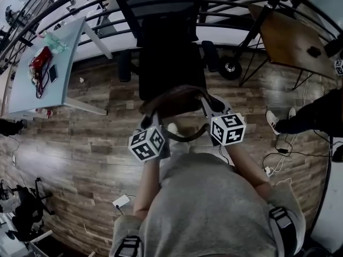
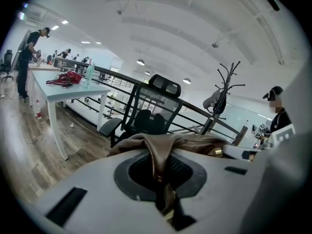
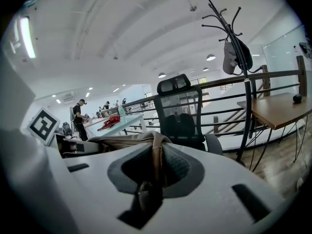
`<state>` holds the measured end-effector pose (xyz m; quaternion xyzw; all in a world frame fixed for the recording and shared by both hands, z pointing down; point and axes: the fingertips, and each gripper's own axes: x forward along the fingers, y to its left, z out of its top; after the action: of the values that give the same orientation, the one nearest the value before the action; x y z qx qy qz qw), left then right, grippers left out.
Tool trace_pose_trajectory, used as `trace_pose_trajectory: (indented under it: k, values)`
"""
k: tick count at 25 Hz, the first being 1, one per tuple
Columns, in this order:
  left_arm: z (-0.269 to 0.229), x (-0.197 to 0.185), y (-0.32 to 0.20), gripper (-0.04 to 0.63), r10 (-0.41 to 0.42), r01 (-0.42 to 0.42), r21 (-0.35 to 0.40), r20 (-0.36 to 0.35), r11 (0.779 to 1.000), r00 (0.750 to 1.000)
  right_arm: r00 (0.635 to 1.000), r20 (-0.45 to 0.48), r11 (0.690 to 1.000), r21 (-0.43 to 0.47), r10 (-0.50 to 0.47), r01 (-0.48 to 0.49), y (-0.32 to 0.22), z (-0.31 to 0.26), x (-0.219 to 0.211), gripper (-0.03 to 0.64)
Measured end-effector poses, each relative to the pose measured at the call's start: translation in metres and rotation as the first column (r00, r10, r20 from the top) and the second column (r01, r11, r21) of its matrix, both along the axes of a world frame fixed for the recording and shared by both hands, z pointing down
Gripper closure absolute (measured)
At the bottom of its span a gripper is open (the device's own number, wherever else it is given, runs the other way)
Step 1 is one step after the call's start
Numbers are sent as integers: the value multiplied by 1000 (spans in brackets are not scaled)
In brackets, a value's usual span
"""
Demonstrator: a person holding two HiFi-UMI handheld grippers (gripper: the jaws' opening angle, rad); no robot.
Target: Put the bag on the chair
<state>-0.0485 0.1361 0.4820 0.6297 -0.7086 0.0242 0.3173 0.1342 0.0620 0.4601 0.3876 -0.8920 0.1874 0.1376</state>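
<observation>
In the head view, the brown bag (image 1: 177,101) is carried clear of the floor (image 1: 80,149) between the left gripper (image 1: 148,123) and the right gripper (image 1: 207,105). The black chair (image 1: 171,63) stands just beyond the fingers, and the bag has not yet been brought over its seat. A strap loop (image 1: 185,137) hangs beneath the fingers. It could be snagged on the seat's front edge or an armrest as the bag is moved forward.

In the left gripper view, the fingers are seen closed tight on a thin fold of the bag's leather, with the chair straight ahead. So slim a pinch could be pulled out by the bag's weight.

In the right gripper view, the fingers are clamped on a narrow band at the bag's edge, again facing the chair. If one side were released before the other, the bag could swing and slide off the seat. An office chair might also be turned or pushed away if bumped.
</observation>
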Motion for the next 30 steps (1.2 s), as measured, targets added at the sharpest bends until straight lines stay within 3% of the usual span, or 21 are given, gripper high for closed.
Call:
trace_pose_trajectory:
  k: [14, 30]
  values:
    - [-7, -57, -98, 572, 31, -31, -5, -4, 999, 1000, 999, 20, 999, -15, 48, -47, -91, -9, -56, 568]
    - [7, -95, -177, 572, 155, -155, -21, 3, 988, 988, 989, 10, 989, -22, 148, -148, -158, 2, -90, 568]
